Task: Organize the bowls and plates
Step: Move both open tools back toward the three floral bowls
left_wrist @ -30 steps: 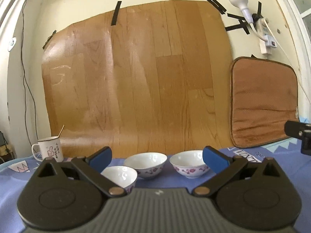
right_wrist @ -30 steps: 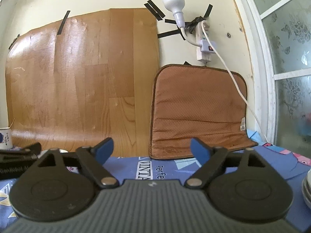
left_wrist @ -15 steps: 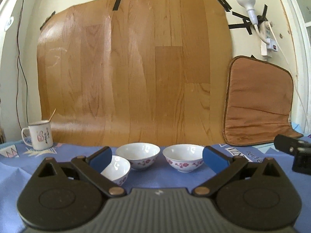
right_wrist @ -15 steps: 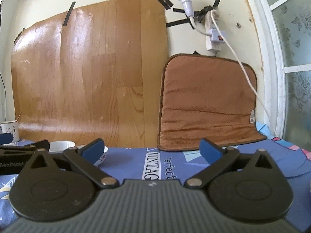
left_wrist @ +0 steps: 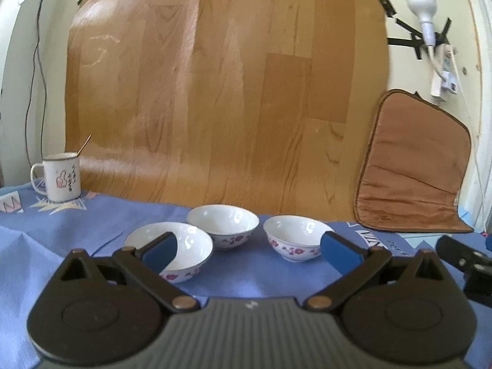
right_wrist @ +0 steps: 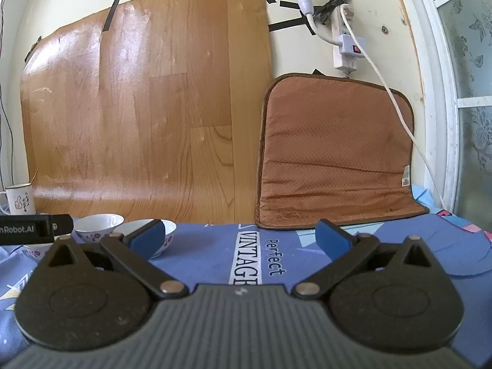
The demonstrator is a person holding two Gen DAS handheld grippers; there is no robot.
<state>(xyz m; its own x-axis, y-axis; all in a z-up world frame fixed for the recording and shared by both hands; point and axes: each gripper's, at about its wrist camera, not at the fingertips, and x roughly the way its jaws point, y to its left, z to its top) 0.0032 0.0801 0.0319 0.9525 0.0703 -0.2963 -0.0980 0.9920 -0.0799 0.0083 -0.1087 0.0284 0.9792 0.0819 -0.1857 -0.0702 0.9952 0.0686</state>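
Biggest change first: over the last second my left-wrist view has tipped down and closed in, so the blue tablecloth (left_wrist: 92,230) fills more of the picture and the three bowls sit larger and lower than they did. I read that as lining up on a first bowl; nothing is stacked yet, so the job looks barely begun.

Left gripper (left_wrist: 250,246) now: jaws spread wide, holding nothing, hanging just short of the bowls. The near-left bowl (left_wrist: 190,246) shows partly behind my left pad, the back bowl (left_wrist: 223,223) lies straight ahead, and the right bowl (left_wrist: 289,240) sits by the right pad. All three are upright, apart from each other, and look empty inside.

Right gripper (right_wrist: 240,238): also wide open and empty, now lower over bare cloth, well right of the bowls, which show at the left edge of its view.

Smaller things: the enamel mug (left_wrist: 61,178) at the far left has a thin stick poking out; I can't tell what else it holds. No plates show in either view right now.
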